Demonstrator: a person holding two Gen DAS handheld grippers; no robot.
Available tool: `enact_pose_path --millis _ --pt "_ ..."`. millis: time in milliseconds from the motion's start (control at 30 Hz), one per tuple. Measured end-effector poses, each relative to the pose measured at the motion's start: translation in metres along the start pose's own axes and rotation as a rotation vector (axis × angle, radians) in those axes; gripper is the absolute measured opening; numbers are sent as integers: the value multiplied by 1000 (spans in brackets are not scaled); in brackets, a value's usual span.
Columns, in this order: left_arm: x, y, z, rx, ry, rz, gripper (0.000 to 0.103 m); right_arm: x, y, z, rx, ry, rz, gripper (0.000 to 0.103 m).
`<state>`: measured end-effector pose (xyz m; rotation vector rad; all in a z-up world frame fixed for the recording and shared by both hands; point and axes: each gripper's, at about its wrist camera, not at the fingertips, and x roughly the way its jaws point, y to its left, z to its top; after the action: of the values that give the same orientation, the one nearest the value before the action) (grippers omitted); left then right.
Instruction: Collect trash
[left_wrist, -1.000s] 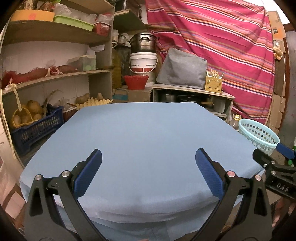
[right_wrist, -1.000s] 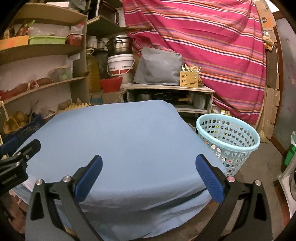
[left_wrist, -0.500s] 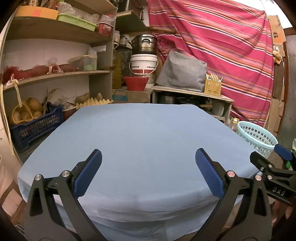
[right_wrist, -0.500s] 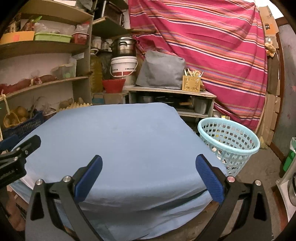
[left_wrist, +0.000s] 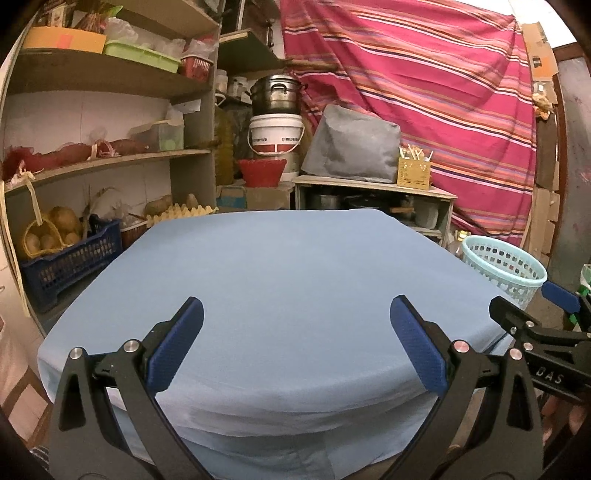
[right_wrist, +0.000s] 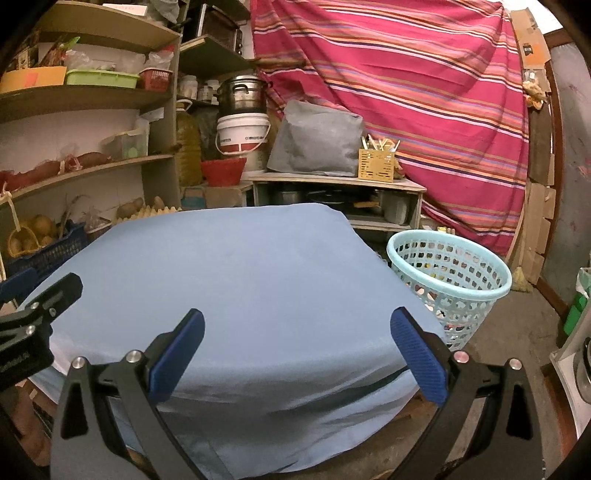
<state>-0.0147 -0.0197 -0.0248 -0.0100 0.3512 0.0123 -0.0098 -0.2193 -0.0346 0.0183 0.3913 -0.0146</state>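
A table covered with a light blue cloth (left_wrist: 295, 280) fills the middle of both views (right_wrist: 236, 280); no trash shows on it. A pale turquoise perforated basket (right_wrist: 448, 280) stands on the floor right of the table, with small items inside; it also shows in the left wrist view (left_wrist: 504, 269). My left gripper (left_wrist: 295, 343) is open and empty over the table's near edge. My right gripper (right_wrist: 295, 347) is open and empty over the near right corner. Each gripper shows at the edge of the other's view.
Wooden shelves (left_wrist: 110, 162) with boxes, potatoes and a blue crate (left_wrist: 70, 262) stand on the left. A low cabinet (left_wrist: 373, 199) with a grey bag, a white bucket (left_wrist: 277, 134) and a pot stands behind. A striped red cloth (left_wrist: 424, 85) hangs at the back.
Both grippers have drawn back and tilted slightly, so the table sits lower and farther in view. Both stay open and empty.
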Motion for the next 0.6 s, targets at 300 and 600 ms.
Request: enact_pose_path --millis 300,600 --pt "-1 -3 -2 4 3 -9 98 -5 -1 -1 -8 -18 -14 98" --pt "0 -3 -4 8 6 -10 98 -5 0 0 -8 -20 -13 98"
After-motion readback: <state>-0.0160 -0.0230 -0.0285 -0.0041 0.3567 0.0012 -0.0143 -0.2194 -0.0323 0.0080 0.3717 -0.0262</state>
